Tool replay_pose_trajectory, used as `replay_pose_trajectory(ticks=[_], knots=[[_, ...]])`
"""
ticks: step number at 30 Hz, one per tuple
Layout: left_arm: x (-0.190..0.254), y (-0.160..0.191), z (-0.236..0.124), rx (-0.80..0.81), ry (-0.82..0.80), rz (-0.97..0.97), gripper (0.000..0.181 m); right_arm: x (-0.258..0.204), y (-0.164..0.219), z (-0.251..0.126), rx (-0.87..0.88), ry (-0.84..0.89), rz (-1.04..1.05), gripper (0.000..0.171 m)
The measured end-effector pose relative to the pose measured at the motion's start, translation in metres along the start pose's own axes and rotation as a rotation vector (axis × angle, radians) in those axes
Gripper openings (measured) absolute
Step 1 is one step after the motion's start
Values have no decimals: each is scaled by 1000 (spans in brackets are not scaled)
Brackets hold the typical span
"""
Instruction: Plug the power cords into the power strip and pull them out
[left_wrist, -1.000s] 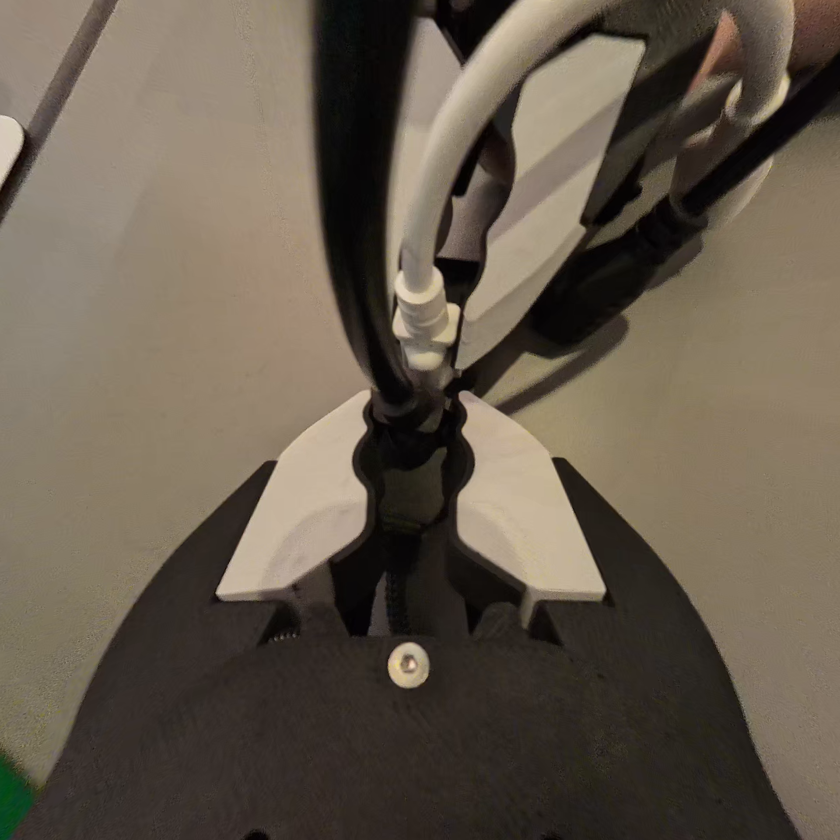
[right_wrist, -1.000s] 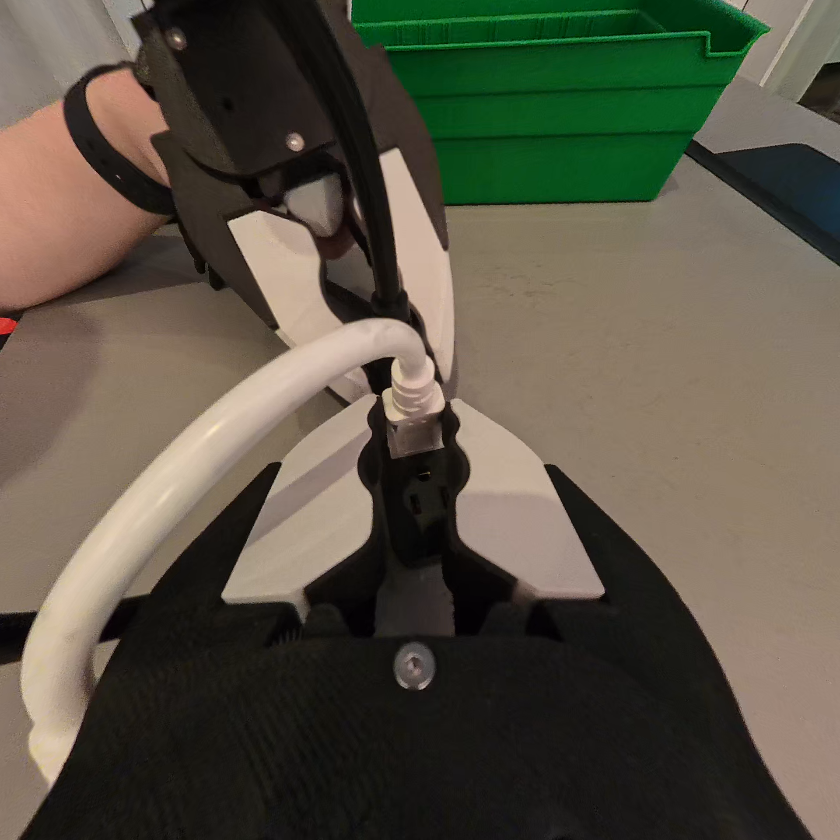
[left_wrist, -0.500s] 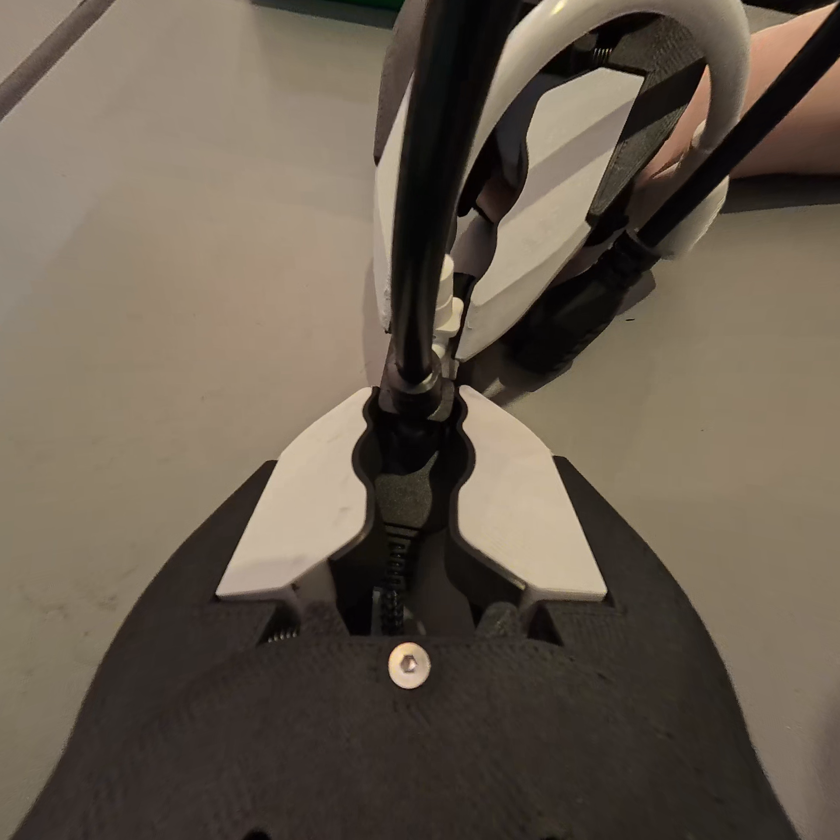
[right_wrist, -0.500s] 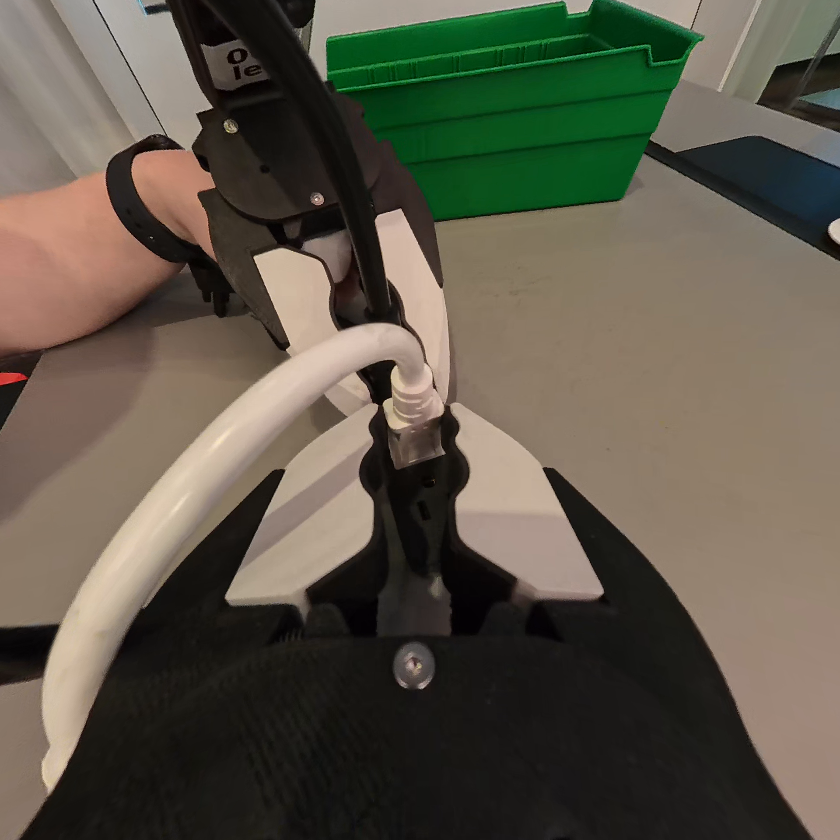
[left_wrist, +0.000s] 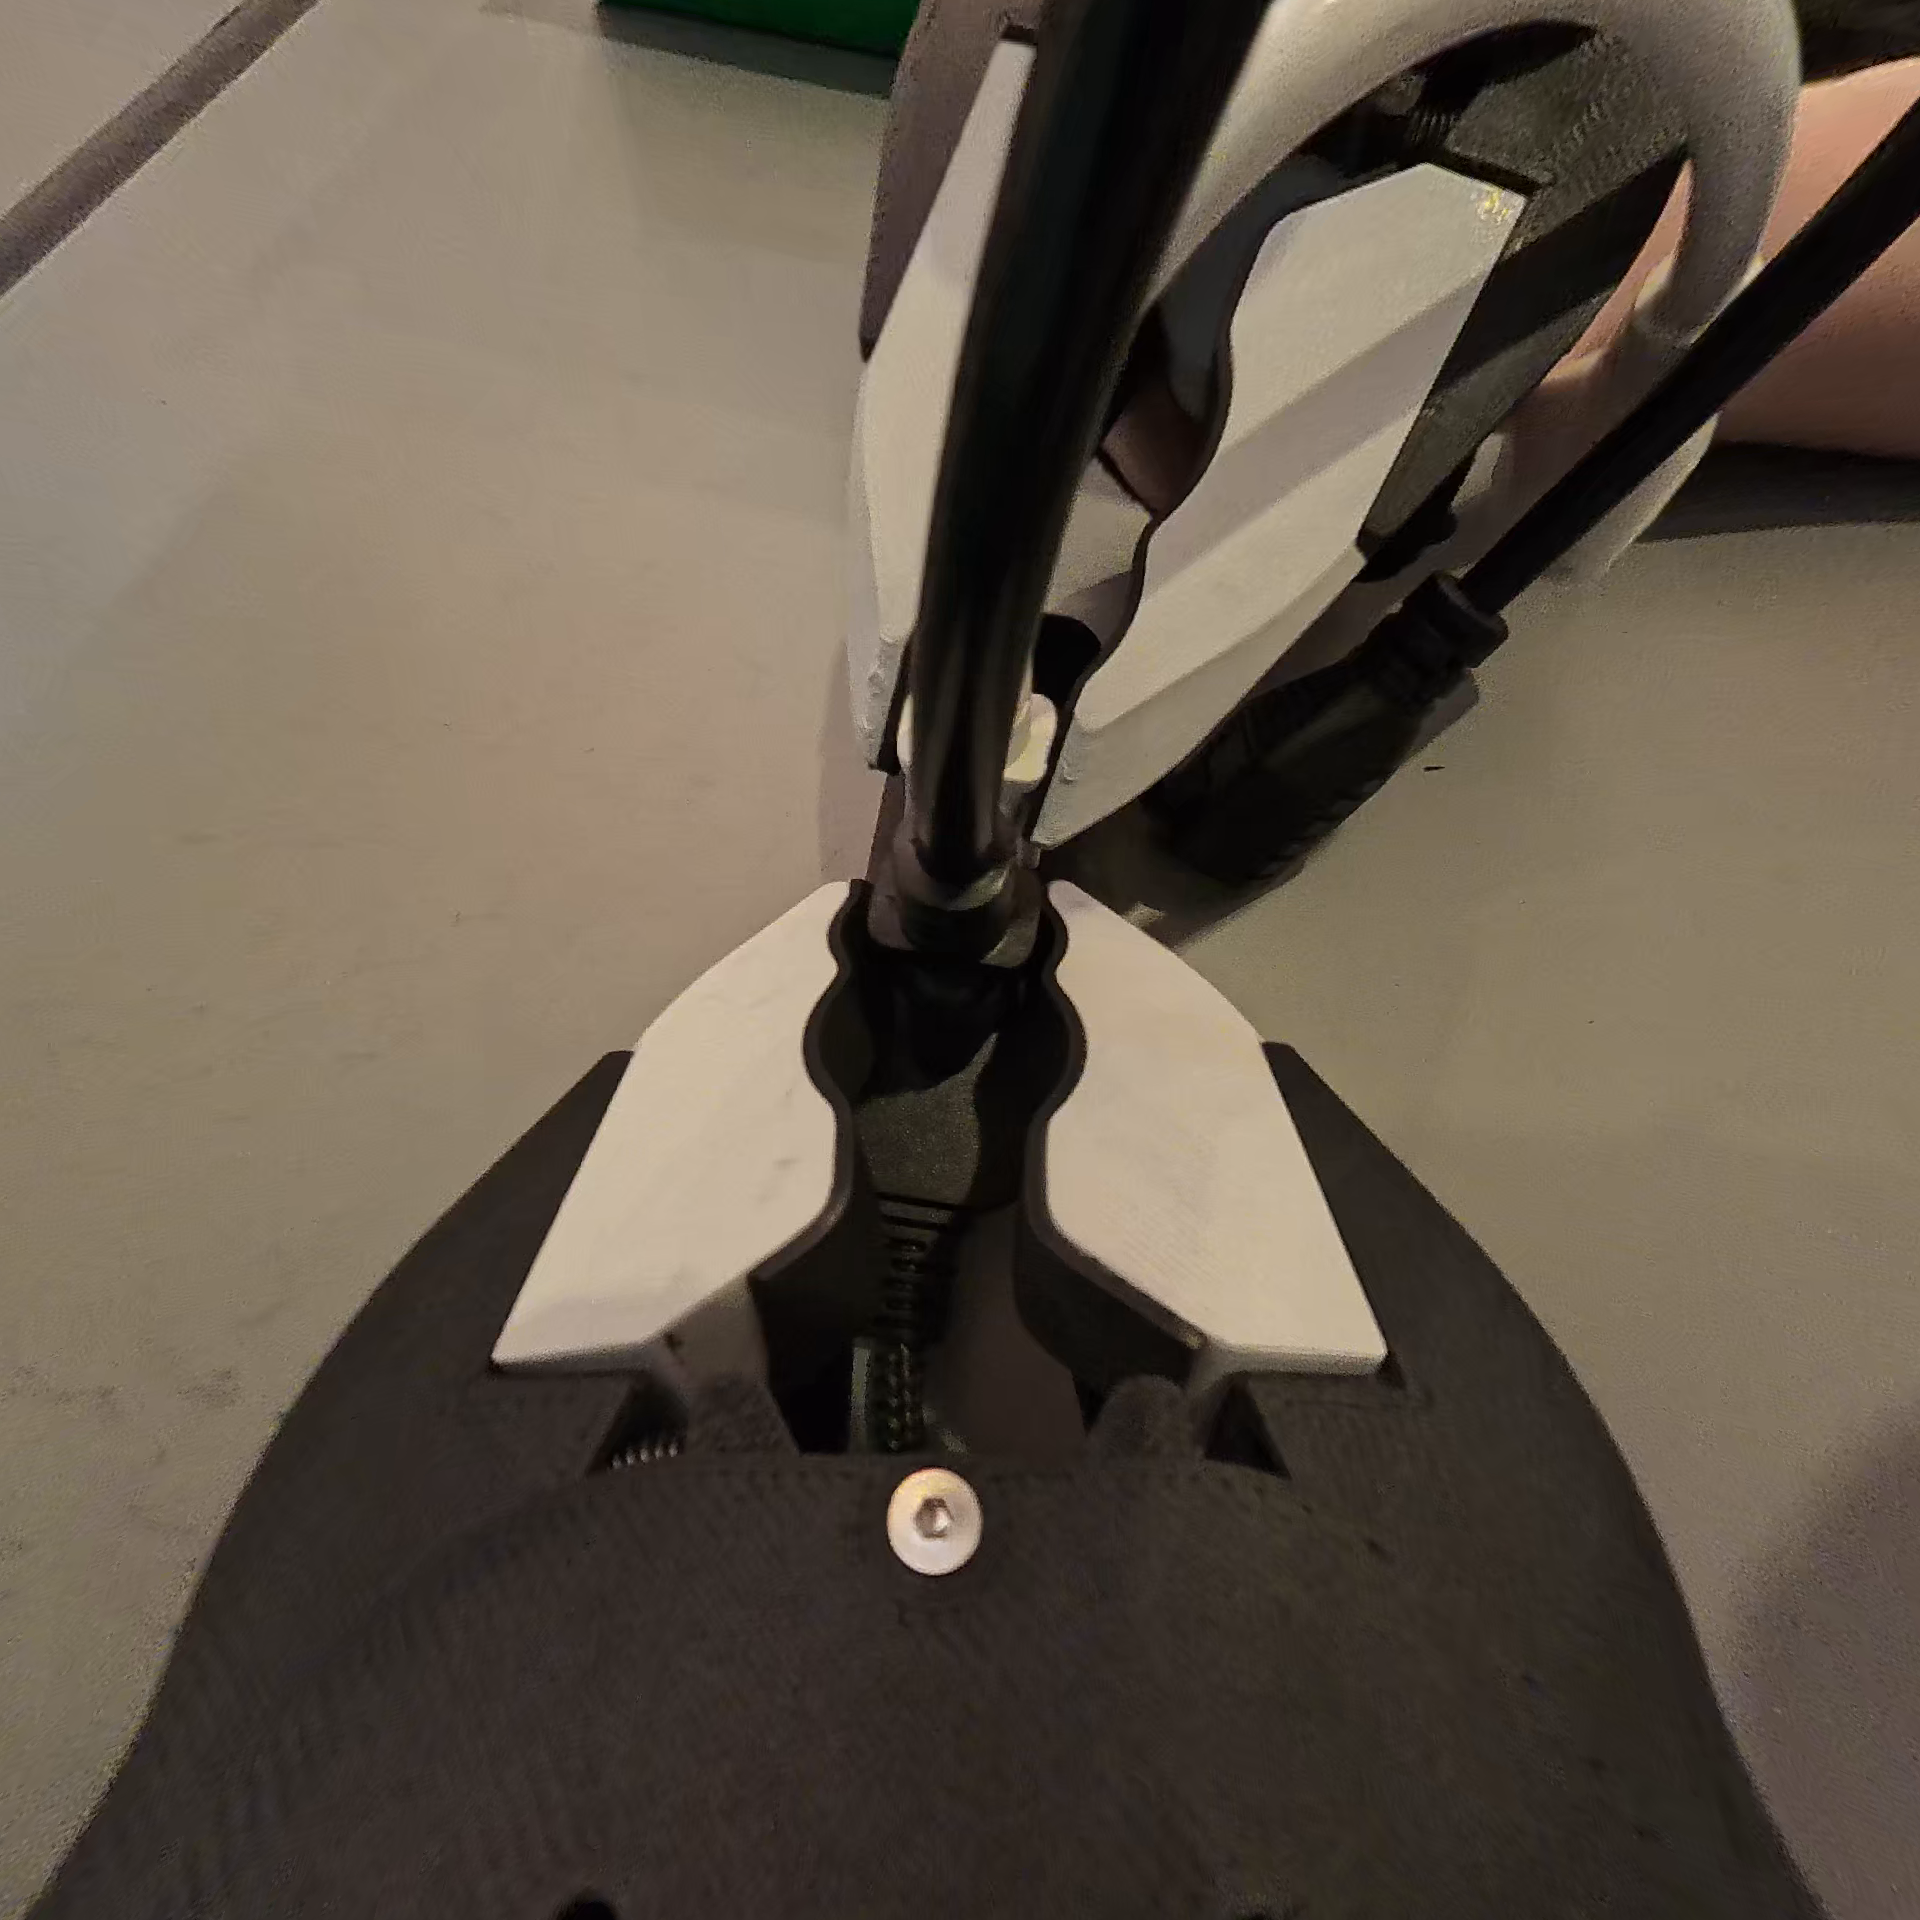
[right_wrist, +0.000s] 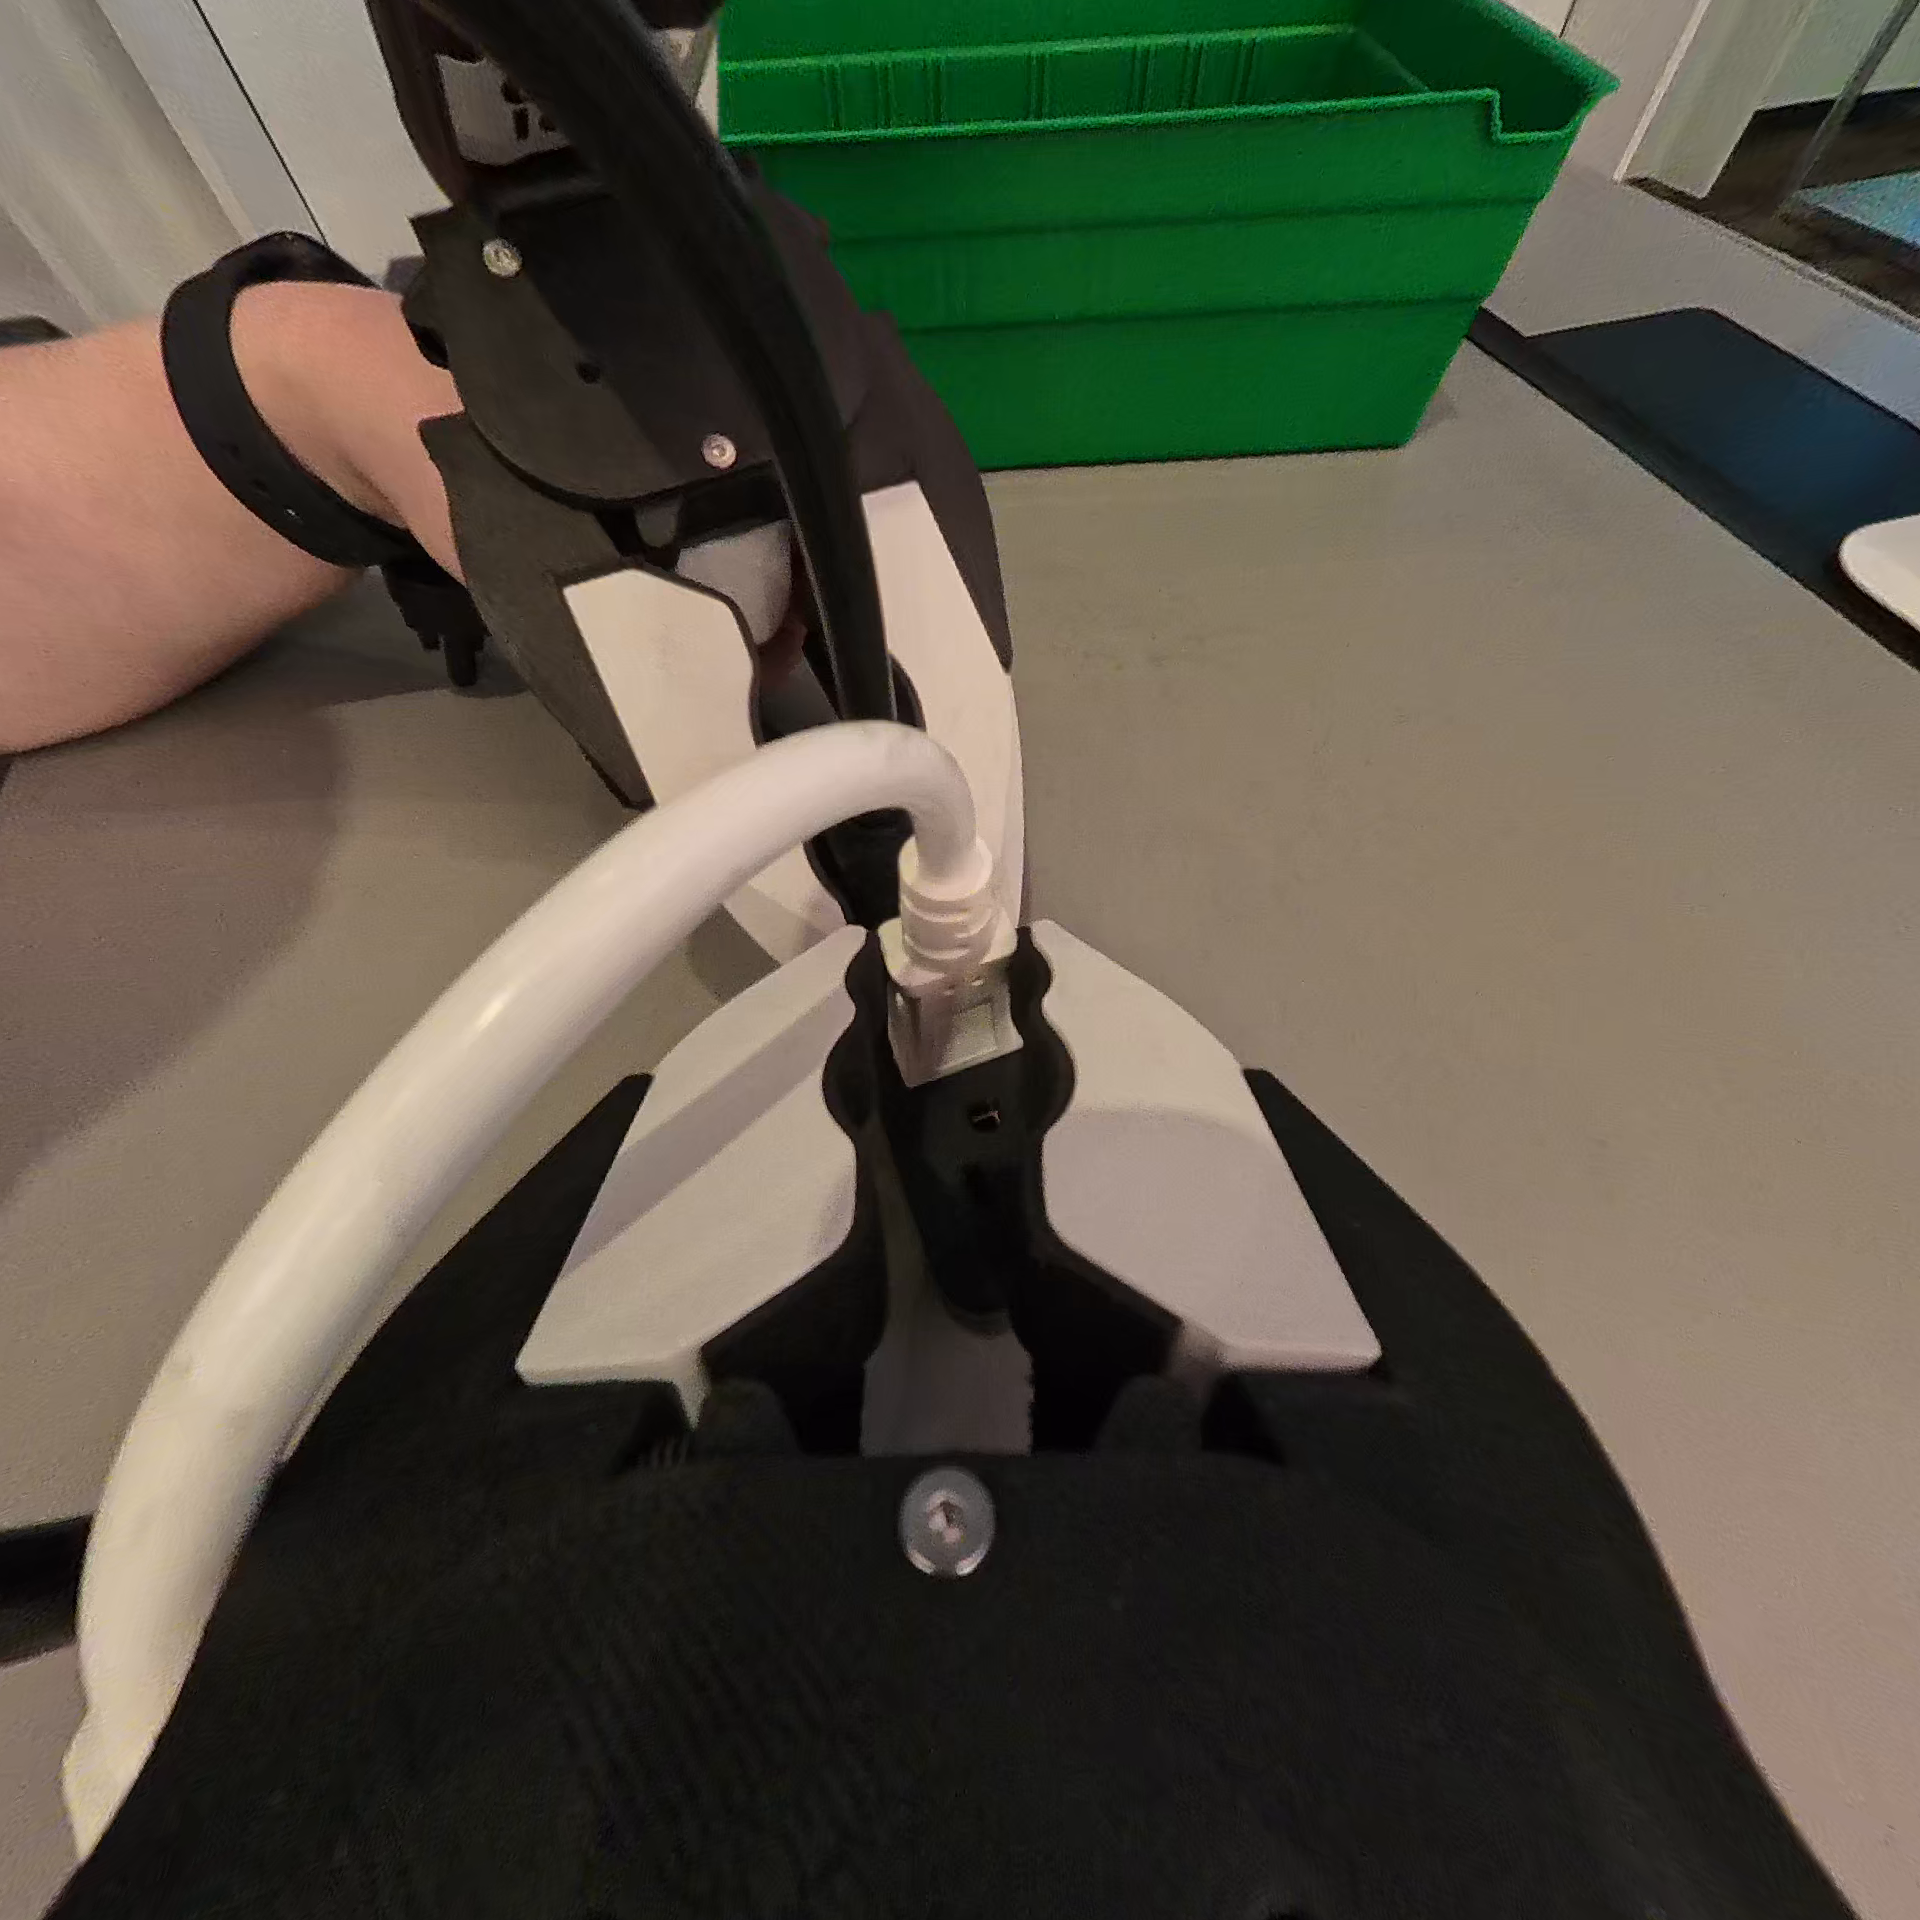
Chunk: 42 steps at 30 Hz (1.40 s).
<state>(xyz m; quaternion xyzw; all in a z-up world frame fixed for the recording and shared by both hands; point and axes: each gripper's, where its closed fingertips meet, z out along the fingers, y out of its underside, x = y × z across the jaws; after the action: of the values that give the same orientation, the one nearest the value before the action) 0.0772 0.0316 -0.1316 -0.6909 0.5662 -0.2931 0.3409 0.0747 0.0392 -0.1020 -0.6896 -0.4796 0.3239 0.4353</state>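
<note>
- Two hand-held grippers meet tip to tip above a grey tabletop (right_wrist: 1455, 831), each clamped on one end of a cable joint
- The left gripper (left_wrist: 948, 914) pinches a black plug body (left_wrist: 925, 1101) between its white fingers (left_wrist: 717, 1132); a ribbed strain relief and braided black cable run back from it into the gripper's throat
- A thick black cord (left_wrist: 997, 436) rises from the tips of the left gripper and arcs up out of the frame
- The right gripper (right_wrist: 951, 956) grips a black socket piece (right_wrist: 966, 1164) with a pale grey-white plug (right_wrist: 951, 1023) seated in its front end; whether this piece is part of the power strip cannot be told from here
- A stiff white cord (right_wrist: 436, 1060) leaves that plug through a ribbed white collar and loops wide to the left, down past the gripper's black body
- In the left wrist view a second black plug (left_wrist: 1320, 748) lies on the table just beyond the right gripper, its thin black cable (left_wrist: 1704, 343) running up to the right
- A person's forearm wearing a black wristband (right_wrist: 239, 405) rests on the table behind the left gripper
- A green plastic bin (right_wrist: 1143, 260) stands at the table's far edge, well apart from both grippers
</note>
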Motion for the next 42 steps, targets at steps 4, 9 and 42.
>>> replay_pose_trajectory(ticks=[4, 9, 42], knots=[[5, 0, 4, -11, 15, 40, 29, -2, 6, -9, 42, -36, 37, 20], [1, -1, 2, 2, 0, 17, 29, 0, 0, -2, 32, 15, -6, 19], [-3, 0, 5, -34, -41, 8, 28, 8, 3, -4, 43, -40, 169, 21]])
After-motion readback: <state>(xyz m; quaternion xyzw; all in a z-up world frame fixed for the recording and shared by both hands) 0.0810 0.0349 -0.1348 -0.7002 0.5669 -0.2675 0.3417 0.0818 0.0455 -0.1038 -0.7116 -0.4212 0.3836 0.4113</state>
